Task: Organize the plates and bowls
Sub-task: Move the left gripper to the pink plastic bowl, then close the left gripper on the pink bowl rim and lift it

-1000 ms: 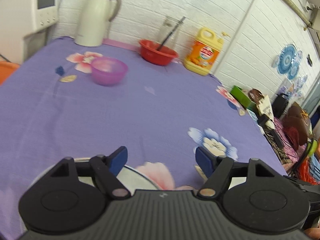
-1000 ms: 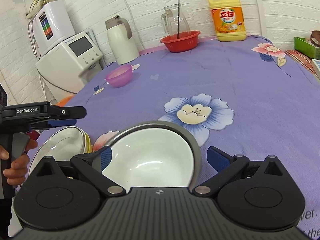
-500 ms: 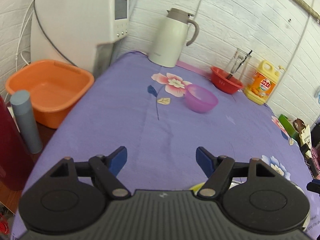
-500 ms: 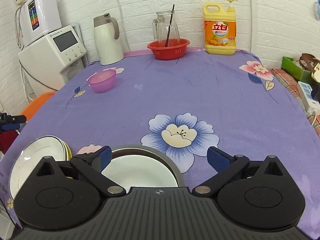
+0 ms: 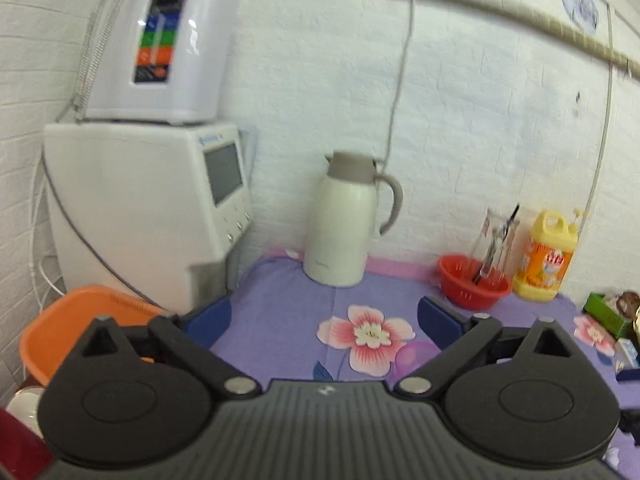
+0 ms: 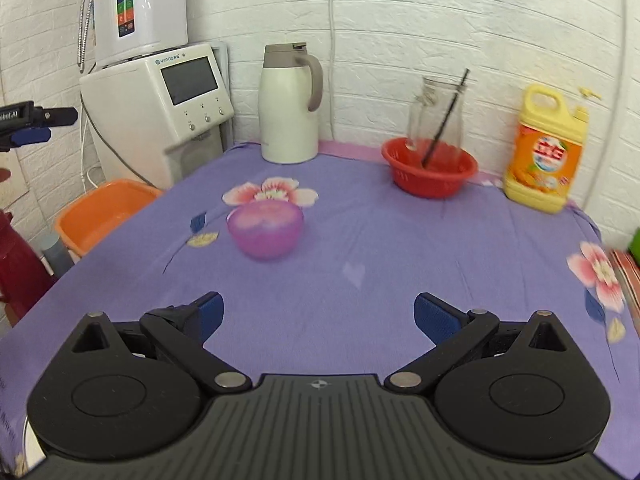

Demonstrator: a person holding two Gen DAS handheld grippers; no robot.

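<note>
My left gripper (image 5: 324, 316) has just been opening and now stands wide with nothing between its blue pads. My right gripper (image 6: 318, 316) also gapes empty above the purple flowered tablecloth (image 6: 380, 248). The translucent purple plastic bowl (image 6: 265, 235) sits ahead, beside a pink printed flower.

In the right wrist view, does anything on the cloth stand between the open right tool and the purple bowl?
Nothing visible does. The right tool is open and empty, and only bare purple tablecloth lies between it and the purple bowl. The red basket and white jug stand beyond the bowl, near the wall.
</note>
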